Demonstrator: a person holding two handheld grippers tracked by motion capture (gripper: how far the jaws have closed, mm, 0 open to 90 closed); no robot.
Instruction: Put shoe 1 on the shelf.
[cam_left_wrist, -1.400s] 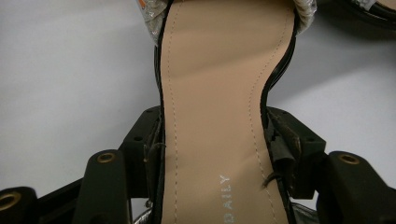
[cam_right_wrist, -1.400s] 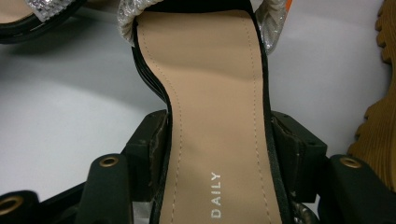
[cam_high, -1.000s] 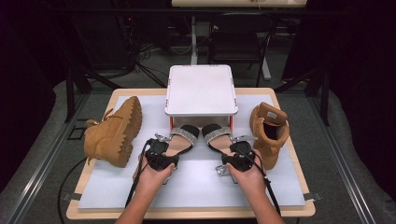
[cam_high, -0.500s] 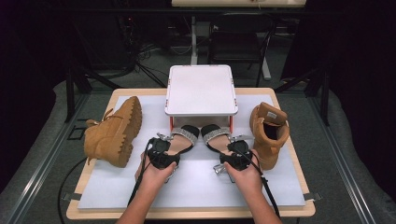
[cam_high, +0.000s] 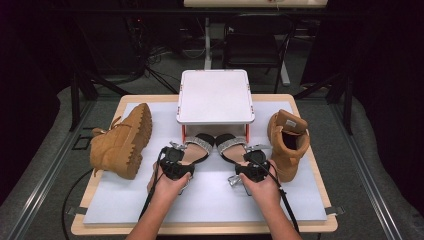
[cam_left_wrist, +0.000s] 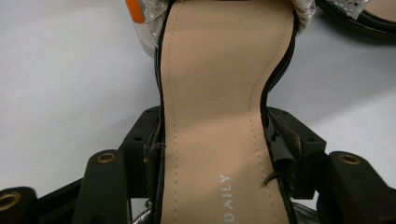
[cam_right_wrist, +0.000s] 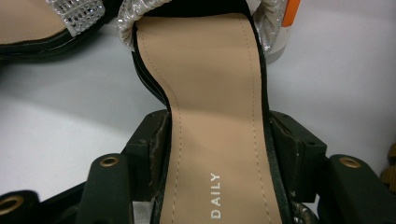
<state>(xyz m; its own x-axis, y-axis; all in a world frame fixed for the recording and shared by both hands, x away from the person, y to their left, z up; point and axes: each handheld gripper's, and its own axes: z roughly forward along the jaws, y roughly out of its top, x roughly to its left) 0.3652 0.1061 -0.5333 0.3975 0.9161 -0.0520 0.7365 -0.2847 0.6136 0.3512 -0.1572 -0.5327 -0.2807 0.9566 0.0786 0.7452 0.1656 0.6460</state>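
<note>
So both tools are clamping a sandal each right now. The left tool is gripping the left sandal across the narrow waist of its footbed, jaws pressing on both edges, roughly mid-width open because the sole is sitting between them. In the left gripper view you can see the tan insole running straight up between the jaws with "DAILY" printed on it. The right tool is doing the exact same thing to the right sandal.

Both sandals are lying on the white mat of the counter, toes pointing away from the person, with their sparkly front straps tucked just under the front edge of the little white shelf. They're sitting side by side, close but not touching as far as I can tell. There are also 2 tan boots on the counter: 1 lying on its side at the left, 1 standing at the right, just beside the right hand.

My guess is the step in hand is sliding the pair under the shelf. The next move is probably pushing both forward evenly, keeping them low so the straps are clearing the shelf's underside, then letting go.
</note>
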